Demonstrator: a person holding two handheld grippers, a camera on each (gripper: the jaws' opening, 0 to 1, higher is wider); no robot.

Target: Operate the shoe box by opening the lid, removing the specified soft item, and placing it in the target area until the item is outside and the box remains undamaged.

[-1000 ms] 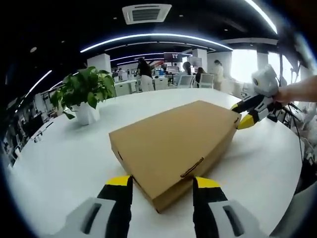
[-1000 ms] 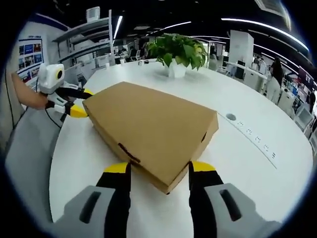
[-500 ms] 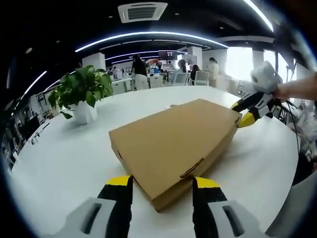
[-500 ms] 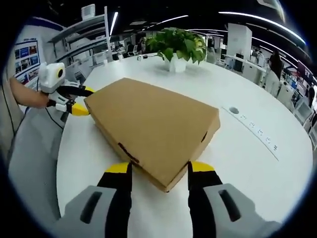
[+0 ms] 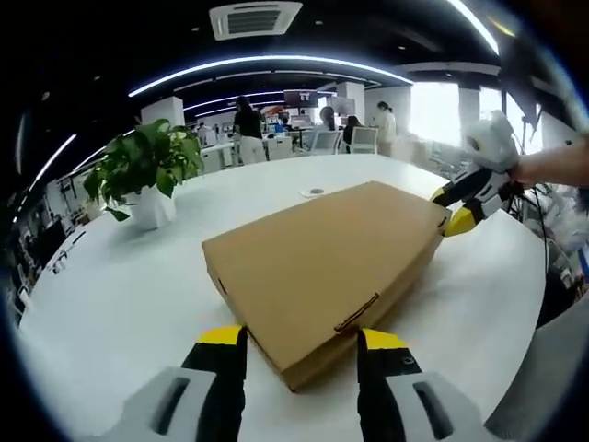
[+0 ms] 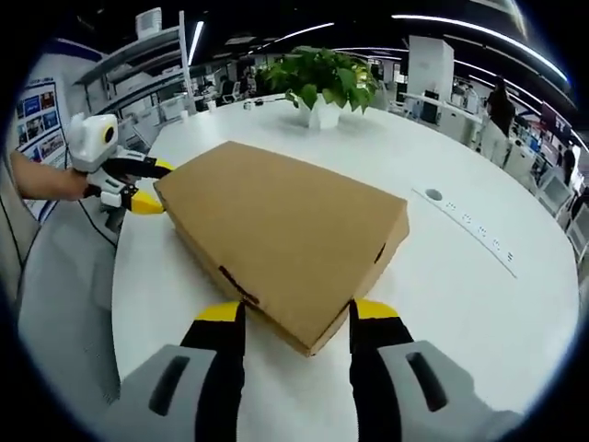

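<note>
While my views have tilted slightly, the shoe box (image 5: 322, 267) has stayed shut on the worktop (image 5: 120, 304), opposite corners between spread fingers of my left gripper (image 5: 301, 343) and right gripper (image 6: 294, 318); opening hasn't begun.

I am in a big open office. Long light strips (image 5: 276, 64) and an air vent (image 5: 255, 18) are on the dark ceiling. Behind my white round bench (image 5: 120, 295) people (image 5: 247, 133) stand near desks with chairs (image 5: 364, 140). A potted plant (image 6: 317, 83) stands on the bench, and posters (image 6: 32, 110) hang on one wall.
</note>
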